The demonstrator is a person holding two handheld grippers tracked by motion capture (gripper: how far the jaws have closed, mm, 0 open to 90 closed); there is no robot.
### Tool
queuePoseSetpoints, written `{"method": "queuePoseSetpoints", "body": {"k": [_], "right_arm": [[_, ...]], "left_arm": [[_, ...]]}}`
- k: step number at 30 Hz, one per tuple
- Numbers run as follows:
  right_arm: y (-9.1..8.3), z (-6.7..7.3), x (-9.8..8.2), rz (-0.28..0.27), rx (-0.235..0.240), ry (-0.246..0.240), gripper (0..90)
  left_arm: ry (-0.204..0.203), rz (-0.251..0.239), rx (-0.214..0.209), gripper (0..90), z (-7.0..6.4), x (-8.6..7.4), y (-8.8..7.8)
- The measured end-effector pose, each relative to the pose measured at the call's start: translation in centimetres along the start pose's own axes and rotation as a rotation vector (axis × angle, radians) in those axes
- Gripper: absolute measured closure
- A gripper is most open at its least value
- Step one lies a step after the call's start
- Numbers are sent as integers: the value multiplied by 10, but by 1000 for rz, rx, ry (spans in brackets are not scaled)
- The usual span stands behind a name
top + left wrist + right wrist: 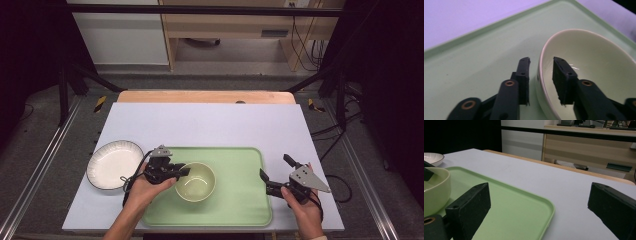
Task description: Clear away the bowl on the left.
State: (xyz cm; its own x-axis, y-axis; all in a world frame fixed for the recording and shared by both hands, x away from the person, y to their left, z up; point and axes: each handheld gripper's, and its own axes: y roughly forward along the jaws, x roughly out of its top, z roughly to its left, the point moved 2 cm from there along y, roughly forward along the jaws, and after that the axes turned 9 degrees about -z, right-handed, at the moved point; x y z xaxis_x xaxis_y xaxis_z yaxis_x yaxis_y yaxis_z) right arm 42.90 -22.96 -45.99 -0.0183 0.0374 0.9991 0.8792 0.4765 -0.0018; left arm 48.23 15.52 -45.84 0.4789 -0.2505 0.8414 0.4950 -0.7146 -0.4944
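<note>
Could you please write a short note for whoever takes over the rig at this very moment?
Left hand-held gripper: jaws straddle the near rim of the green bowl, one inside, one outside, with gaps to the rim, so no grip.
Right hand-held gripper: open, holding nothing, over the table beside the green tray, at its right edge.
Things: the bowl stands upright on the tray; the white plate lies on the table left of the tray.
Done: bowl is on the tray.
Left: probably draw the left gripper clear; the plate looks untouched.
</note>
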Motion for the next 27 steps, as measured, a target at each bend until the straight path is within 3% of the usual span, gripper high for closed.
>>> {"method": "queuePoseSetpoints", "body": {"k": [4,8,13,16,21,27], "right_arm": [[0,0,0,-2,-2,0,41],[0,0,0,0,2,-1,37],[-1,0,0,-1,-1,0,34],[-1,0,1,-1,1,-5,33],[-1,-1,0,-2,2,-2,30],[-1,0,1,-2,1,-7,29]], "left_arm": [[7,-13,-3,574,-2,2,-1],[16,-18,-6,445,-6,4,-2],[34,-47,-28,258,-7,8,-5],[39,-83,-61,193,-9,9,-7],[80,-115,-56,126,-12,12,-12],[119,-120,-56,79,-14,11,-13]]}}
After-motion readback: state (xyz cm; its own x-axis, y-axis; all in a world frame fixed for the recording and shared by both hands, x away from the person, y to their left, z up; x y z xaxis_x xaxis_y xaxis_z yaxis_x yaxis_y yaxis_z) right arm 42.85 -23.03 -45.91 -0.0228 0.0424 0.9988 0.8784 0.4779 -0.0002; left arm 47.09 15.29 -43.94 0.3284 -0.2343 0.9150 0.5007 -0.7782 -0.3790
